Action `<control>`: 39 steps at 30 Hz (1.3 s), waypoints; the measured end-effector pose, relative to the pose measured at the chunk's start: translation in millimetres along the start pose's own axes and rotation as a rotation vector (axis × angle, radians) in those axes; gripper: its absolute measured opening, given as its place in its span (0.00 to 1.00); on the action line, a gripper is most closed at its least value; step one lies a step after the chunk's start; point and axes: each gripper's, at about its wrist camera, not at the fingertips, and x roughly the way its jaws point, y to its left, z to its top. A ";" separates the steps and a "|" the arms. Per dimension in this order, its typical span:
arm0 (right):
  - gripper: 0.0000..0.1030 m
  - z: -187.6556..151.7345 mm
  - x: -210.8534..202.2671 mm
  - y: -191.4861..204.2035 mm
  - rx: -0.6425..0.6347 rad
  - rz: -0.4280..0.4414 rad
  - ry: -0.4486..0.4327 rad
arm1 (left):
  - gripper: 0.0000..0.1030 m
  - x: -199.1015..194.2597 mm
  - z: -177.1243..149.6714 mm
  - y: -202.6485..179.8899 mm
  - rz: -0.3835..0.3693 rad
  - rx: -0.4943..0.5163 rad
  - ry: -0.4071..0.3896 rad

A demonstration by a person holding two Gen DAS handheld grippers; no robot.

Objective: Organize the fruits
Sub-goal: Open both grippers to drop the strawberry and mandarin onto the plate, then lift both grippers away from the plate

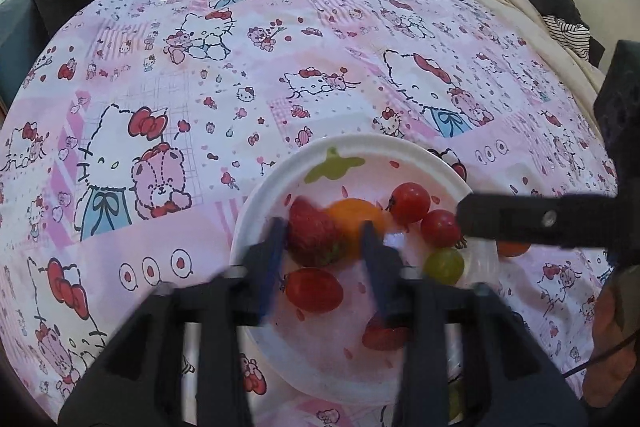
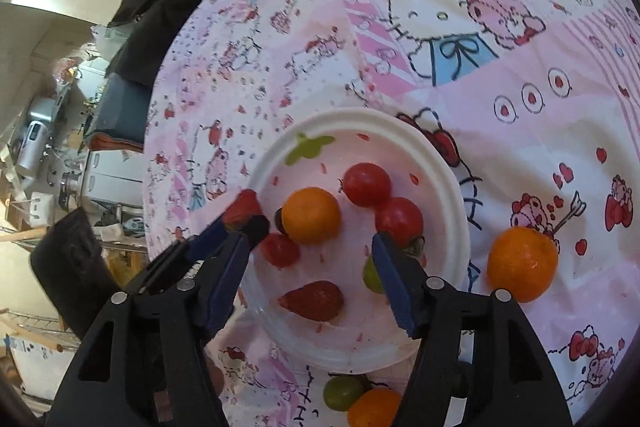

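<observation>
Right wrist: plate (image 2: 448, 179) holds three tomatoes, two strawberries (both jaws open, empty).

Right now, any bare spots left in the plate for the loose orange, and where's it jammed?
Free: the far part of the white strawberry-print plate, around its green leaf print, and the near rim below the whole red strawberry. Crowded: the middle, where the round orange citrus, two red cherry tomatoes and a green grape cluster. The loose orange sits beside the plate.

Mixed fruits (image 2: 312, 215) on white plate (image 2: 452, 187)
</observation>
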 end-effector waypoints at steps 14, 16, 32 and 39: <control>0.70 10.8 -24.8 -4.8 0.008 -0.005 -0.057 | 0.75 -21.7 -3.4 -4.3 0.016 0.019 -0.052; 0.70 11.0 -31.1 -4.7 0.005 -0.012 -0.069 | 0.75 -27.6 -4.9 -3.4 0.022 0.012 -0.059; 0.70 -17.9 -93.4 6.7 -0.051 -0.079 -0.162 | 0.75 -101.3 -21.4 0.5 0.036 -0.100 -0.133; 0.70 -45.3 -116.0 -12.1 0.011 -0.105 -0.168 | 0.75 -121.9 -41.9 1.3 0.034 -0.152 -0.129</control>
